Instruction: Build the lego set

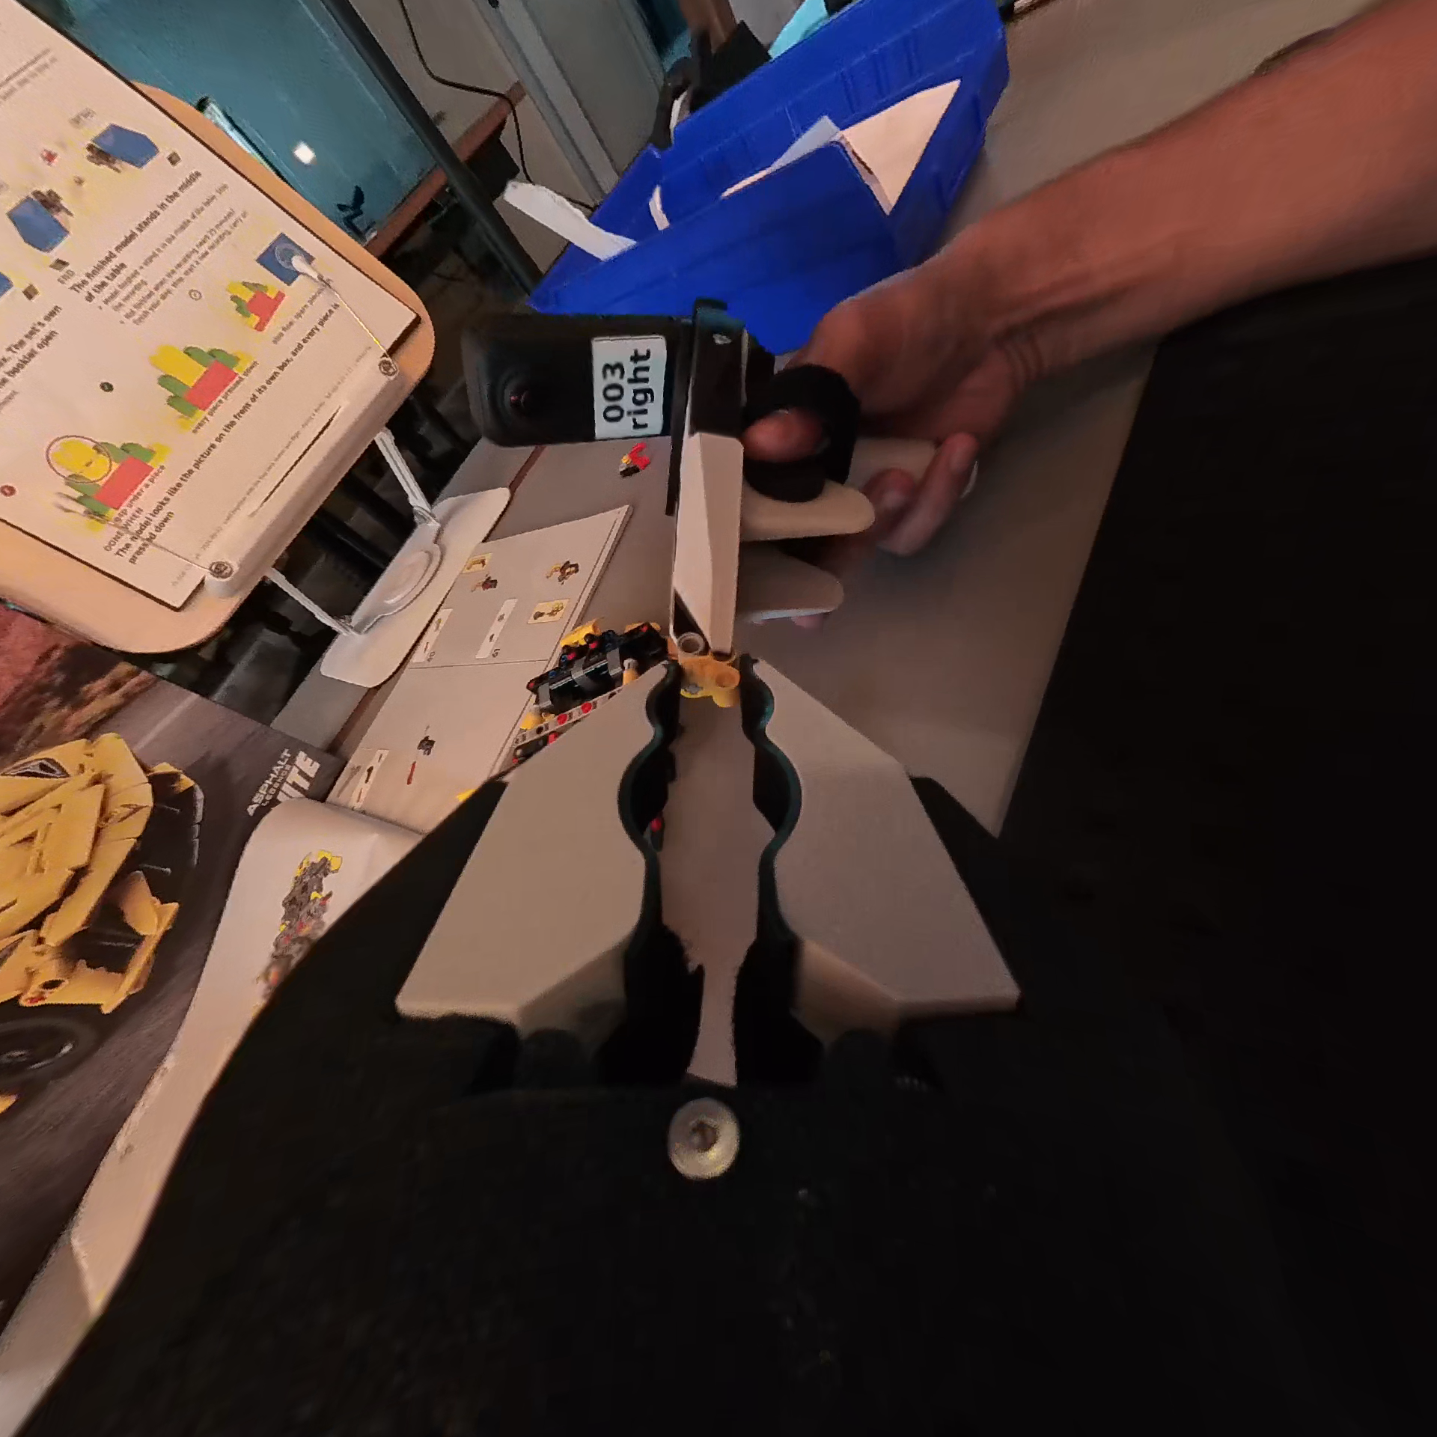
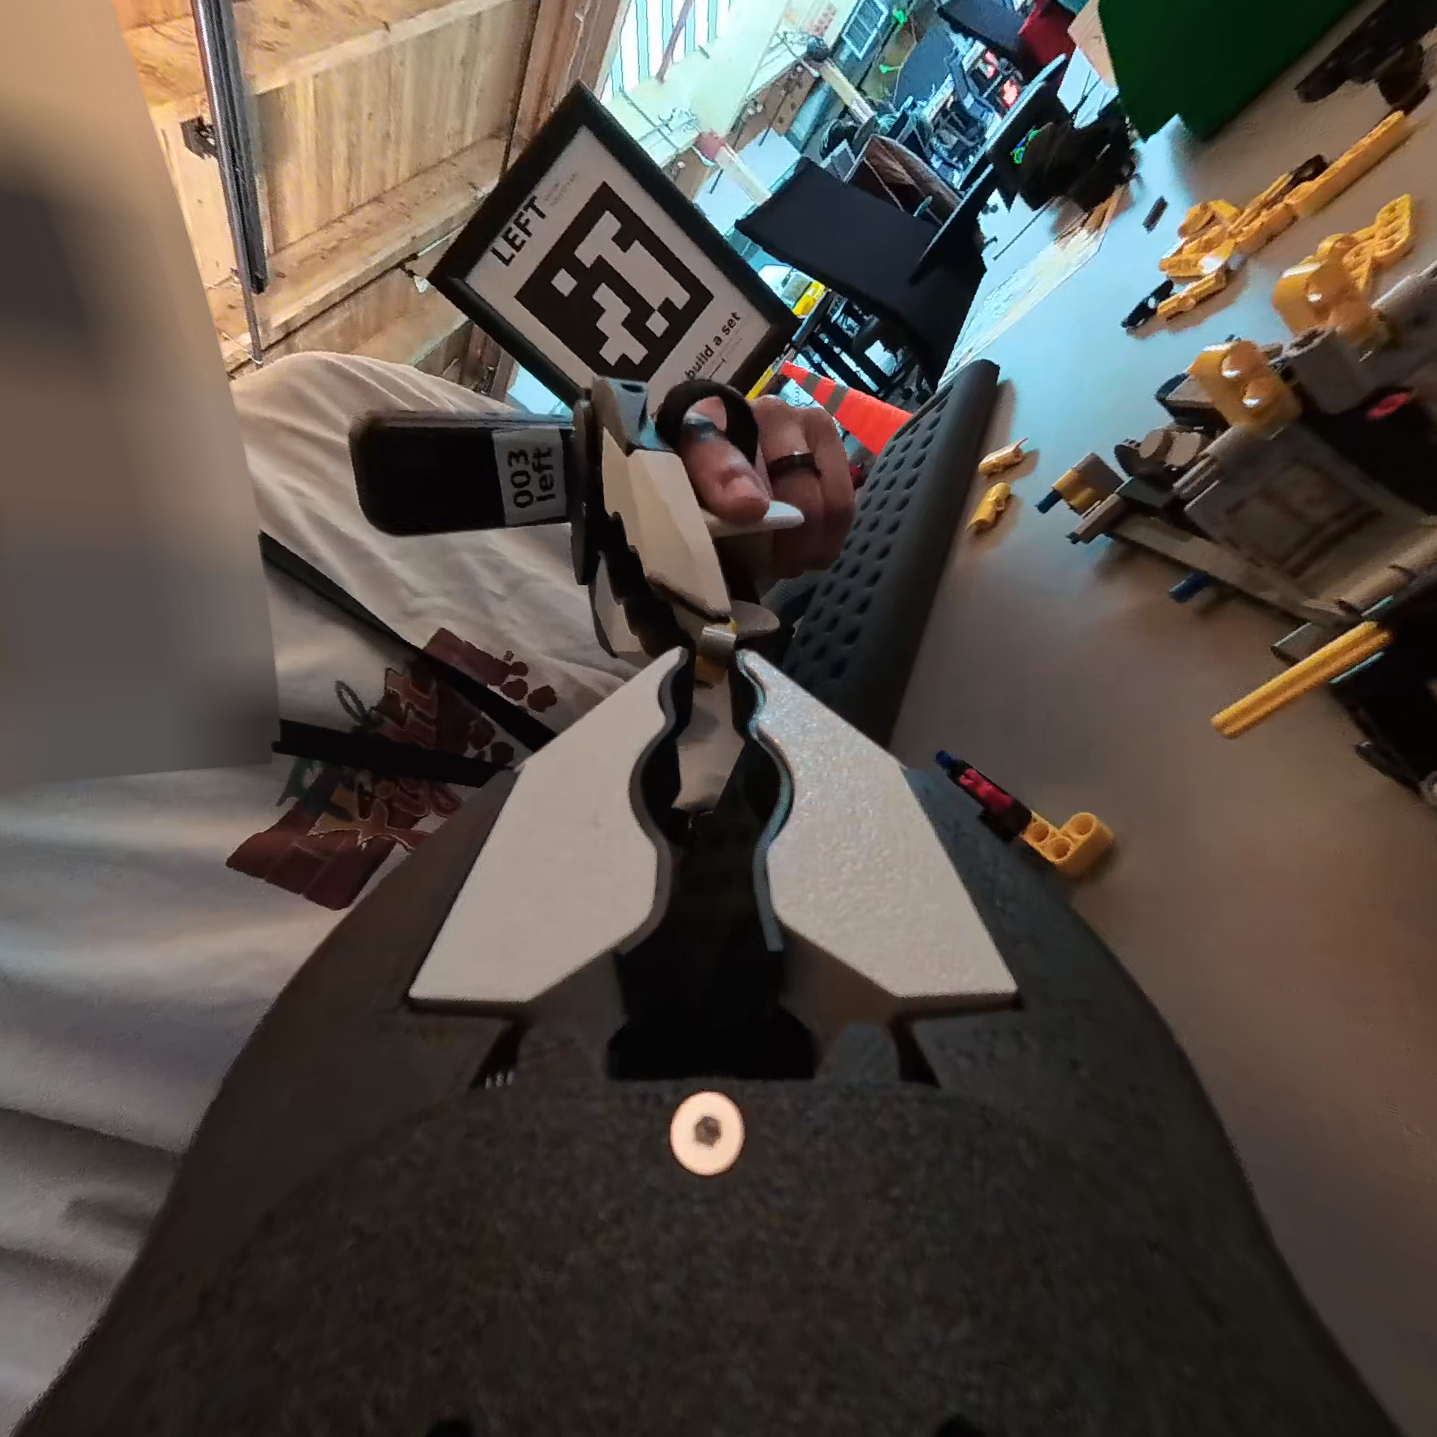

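The grey table (image 2: 1011, 622) carries the whole job, with most of its bare room lying between the clutter on either side. A blue bin (image 1: 785, 218) sits at the far edge, and an instruction sheet on a stand (image 1: 179, 326) leans up at the side, likely so the steps can be read while both hands are busy. The set's box (image 1: 85, 840) and an open booklet (image 1: 498, 622) lie flat nearby. The half-built chassis (image 1: 591, 669), black and grey with yellow parts, rests on the booklet; loose yellow pieces (image 2: 1244, 225) lie scattered further off.

Both tools meet in mid-air above the table, away from the chassis, which gives free room to twist. The left gripper (image 1: 709, 673) has its jaws clamped on a small yellow connector (image 1: 711, 678). The right gripper (image 2: 711, 661) comes from opposite, jaws nipped together on a small grey piece (image 1: 692, 644) at the connector's top, apparently to press the two together.
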The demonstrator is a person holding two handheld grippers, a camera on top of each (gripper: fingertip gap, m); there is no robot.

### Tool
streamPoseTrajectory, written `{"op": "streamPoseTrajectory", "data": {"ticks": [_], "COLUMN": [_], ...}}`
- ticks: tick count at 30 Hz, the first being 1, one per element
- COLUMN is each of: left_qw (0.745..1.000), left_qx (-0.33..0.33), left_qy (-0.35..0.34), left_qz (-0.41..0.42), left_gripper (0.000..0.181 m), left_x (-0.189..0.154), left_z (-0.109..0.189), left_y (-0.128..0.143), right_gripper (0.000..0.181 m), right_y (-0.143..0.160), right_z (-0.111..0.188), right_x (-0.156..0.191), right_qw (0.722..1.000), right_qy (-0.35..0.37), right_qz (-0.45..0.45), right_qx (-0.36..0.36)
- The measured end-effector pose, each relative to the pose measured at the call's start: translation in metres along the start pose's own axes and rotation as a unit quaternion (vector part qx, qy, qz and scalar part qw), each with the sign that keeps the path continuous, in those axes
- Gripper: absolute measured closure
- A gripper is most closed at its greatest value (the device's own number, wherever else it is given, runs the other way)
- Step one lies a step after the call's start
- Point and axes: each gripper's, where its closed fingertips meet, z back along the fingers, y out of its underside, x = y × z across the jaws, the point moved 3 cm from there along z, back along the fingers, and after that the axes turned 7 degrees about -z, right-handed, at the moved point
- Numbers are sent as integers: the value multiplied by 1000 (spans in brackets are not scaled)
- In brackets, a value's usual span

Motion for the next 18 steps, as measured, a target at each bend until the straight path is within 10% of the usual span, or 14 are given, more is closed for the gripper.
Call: {"op": "streamPoseTrajectory", "data": {"ticks": [13, 18], "left_qw": [999, 995], "left_qx": [2, 68], "left_qy": [44, 51], "left_qz": [8, 52], "left_gripper": [163, 165], "left_x": [-7, -7], "left_z": [1, -4], "left_y": [9, 32], "right_gripper": [174, 167], "right_y": [8, -4], "right_z": [-4, 7], "right_x": [-8, -17], "right_qw": [998, 994], "right_qy": [-11, 101], "right_qz": [-51, 37], "right_qx": [22, 1]}}
